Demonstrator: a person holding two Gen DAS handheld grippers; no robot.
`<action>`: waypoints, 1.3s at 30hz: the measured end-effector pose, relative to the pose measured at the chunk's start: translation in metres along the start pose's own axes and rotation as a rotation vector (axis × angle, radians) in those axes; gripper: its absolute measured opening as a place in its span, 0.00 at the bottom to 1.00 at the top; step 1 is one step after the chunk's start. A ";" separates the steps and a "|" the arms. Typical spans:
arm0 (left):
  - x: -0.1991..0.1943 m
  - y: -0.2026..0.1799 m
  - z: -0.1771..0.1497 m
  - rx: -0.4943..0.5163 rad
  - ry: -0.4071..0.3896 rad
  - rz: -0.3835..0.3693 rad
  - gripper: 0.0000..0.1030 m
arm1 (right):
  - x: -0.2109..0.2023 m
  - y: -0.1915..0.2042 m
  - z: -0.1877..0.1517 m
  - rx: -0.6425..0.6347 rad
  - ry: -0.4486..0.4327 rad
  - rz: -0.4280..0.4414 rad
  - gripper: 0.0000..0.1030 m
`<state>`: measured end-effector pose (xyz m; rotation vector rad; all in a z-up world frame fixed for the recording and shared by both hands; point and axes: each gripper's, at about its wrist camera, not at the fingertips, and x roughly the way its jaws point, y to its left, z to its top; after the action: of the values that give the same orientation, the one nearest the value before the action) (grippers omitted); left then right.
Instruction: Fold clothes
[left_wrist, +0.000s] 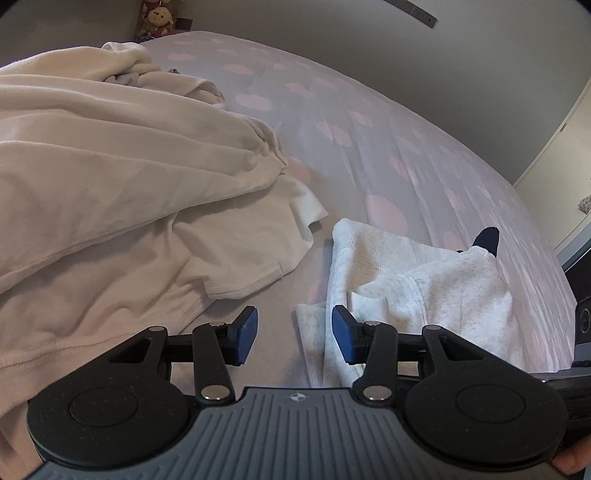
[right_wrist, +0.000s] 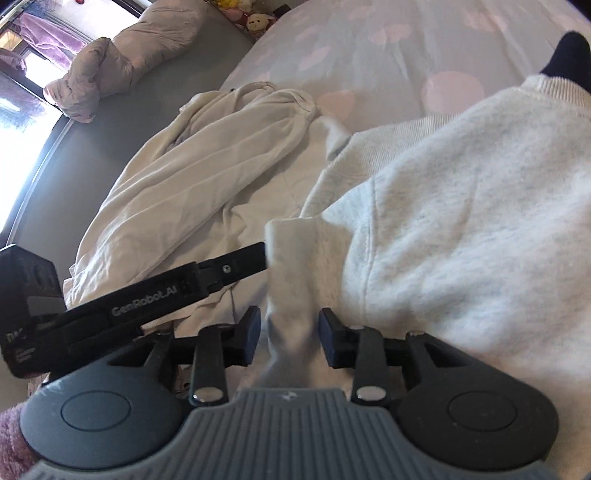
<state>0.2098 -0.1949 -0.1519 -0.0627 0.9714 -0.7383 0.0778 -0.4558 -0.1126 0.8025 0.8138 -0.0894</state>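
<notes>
A light grey sweatshirt (left_wrist: 424, 280) (right_wrist: 461, 221) lies bunched on the pink-dotted bed sheet (left_wrist: 351, 122). My left gripper (left_wrist: 294, 332) is open just above the sheet, and the sweatshirt's near corner lies beside its right pad without being pinched. My right gripper (right_wrist: 290, 334) is open, with a narrow fold of the sweatshirt (right_wrist: 291, 295) running between its pads, which stand just off the cloth. In the right wrist view one of the left gripper's fingers (right_wrist: 240, 260) reaches that fold's left edge. A cream garment (left_wrist: 110, 166) (right_wrist: 207, 166) and a white T-shirt (left_wrist: 258, 243) lie to the left.
A dark sock (left_wrist: 485, 238) (right_wrist: 569, 51) peeks out behind the sweatshirt. Plush toys (left_wrist: 159, 18) sit at the bed's far corner. A crumpled duvet (right_wrist: 129, 48) lies on the floor near a bright window. The bed's edge and dark furniture (left_wrist: 583, 317) are at the right.
</notes>
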 end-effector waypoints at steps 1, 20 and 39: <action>0.000 0.000 0.000 0.000 -0.001 0.008 0.40 | -0.012 0.002 -0.002 -0.011 -0.020 0.005 0.38; -0.066 -0.099 -0.043 0.427 0.070 -0.071 0.40 | -0.167 -0.011 -0.126 -0.365 -0.259 -0.352 0.36; -0.003 -0.087 -0.078 0.506 0.467 0.105 0.36 | -0.158 -0.064 -0.161 -0.189 -0.215 -0.411 0.40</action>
<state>0.1020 -0.2382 -0.1637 0.6213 1.1884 -0.9017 -0.1549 -0.4277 -0.1110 0.4297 0.7593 -0.4501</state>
